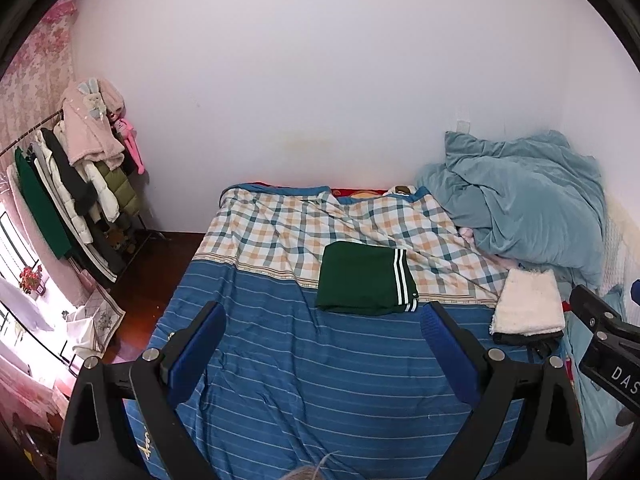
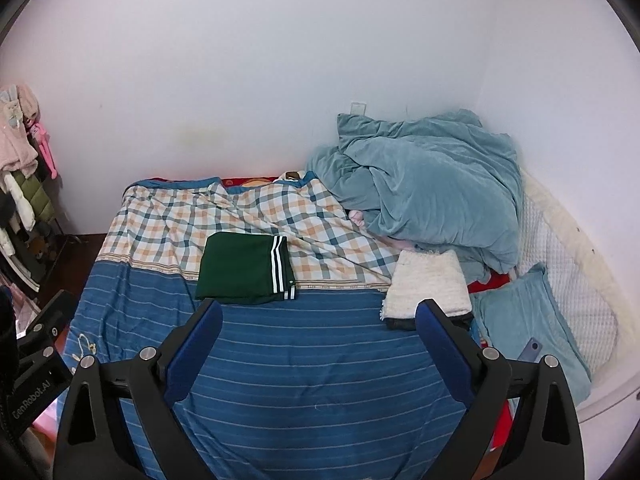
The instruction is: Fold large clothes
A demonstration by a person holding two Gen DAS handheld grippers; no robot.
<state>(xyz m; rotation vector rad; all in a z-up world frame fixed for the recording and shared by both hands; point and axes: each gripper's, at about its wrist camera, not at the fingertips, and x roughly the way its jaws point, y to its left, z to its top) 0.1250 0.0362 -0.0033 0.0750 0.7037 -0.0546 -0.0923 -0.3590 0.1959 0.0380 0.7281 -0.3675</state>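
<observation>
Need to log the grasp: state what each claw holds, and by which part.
Nothing is held. The left claw and the right claw are both open above the bed; the green garment lies folded, untouched.

The folded garment lay on the bed cover. The folded towel lay to its right; the heaped duvet lay behind the towel.
</observation>
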